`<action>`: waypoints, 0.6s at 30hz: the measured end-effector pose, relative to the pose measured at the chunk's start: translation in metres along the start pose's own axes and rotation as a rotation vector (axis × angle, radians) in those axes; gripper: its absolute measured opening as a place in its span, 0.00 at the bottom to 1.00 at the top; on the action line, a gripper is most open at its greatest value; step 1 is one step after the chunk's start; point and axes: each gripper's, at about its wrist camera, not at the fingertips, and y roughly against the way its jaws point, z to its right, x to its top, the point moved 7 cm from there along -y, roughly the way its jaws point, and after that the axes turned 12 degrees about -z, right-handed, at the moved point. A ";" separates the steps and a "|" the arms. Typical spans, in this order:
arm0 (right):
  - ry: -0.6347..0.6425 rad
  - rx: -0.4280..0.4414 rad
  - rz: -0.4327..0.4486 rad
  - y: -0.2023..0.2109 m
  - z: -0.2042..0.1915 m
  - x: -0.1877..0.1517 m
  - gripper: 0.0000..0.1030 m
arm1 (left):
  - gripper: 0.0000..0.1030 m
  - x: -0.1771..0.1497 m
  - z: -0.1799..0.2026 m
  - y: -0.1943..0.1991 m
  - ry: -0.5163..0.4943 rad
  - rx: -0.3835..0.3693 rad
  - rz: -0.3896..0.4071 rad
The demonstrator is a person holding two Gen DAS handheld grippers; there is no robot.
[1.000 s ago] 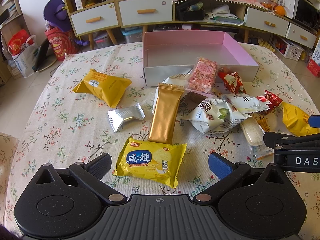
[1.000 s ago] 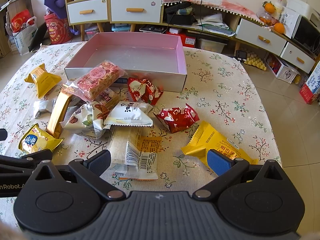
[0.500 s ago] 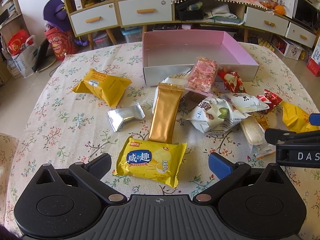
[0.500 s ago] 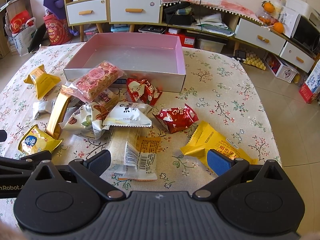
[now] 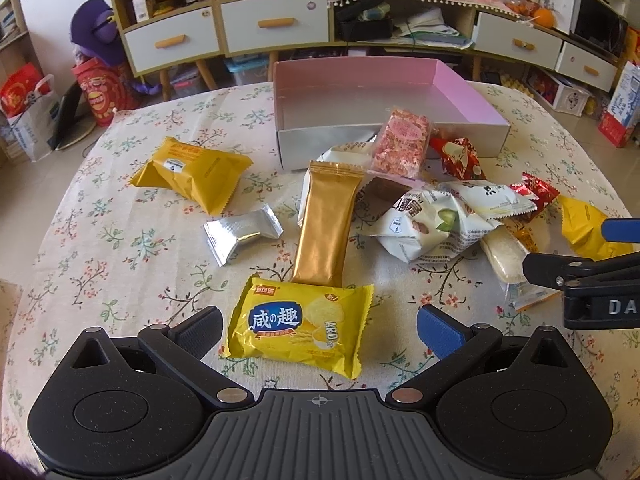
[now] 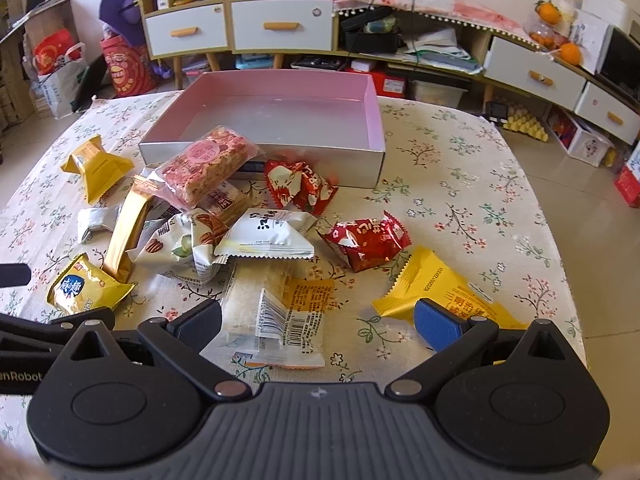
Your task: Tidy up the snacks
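Note:
An empty pink box stands at the table's far side. Several snack packets lie in front of it. My left gripper is open, its fingers either side of a yellow cracker packet; a gold bar packet lies just beyond. My right gripper is open over a clear barcode packet; its right finger lies over a yellow packet. A pink nougat bar leans on the box front. Red packets lie mid-table.
A yellow packet and a silver packet lie left on the floral tablecloth. White nut packets sit in the pile. The right gripper's body shows at the left view's right edge. Cabinets stand behind.
The right gripper has crept slightly forward and up over the barcode packet. The left gripper and the snacks have not visibly moved.

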 end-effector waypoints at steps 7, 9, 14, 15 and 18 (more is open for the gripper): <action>0.045 0.102 0.018 -0.006 0.001 -0.007 0.95 | 1.00 -0.005 -0.008 -0.012 -0.030 -0.089 -0.001; 0.055 0.132 0.020 -0.009 0.000 -0.010 0.92 | 0.99 -0.006 -0.011 -0.015 -0.036 -0.119 0.010; 0.065 0.199 0.024 -0.015 -0.006 -0.010 0.79 | 0.97 -0.002 -0.012 -0.019 -0.041 -0.174 0.032; 0.068 0.208 0.029 -0.015 -0.007 -0.010 0.79 | 0.97 -0.002 -0.012 -0.019 -0.041 -0.182 0.034; 0.083 0.225 0.054 -0.013 -0.013 -0.007 0.76 | 0.97 0.001 -0.012 -0.018 -0.045 -0.198 0.044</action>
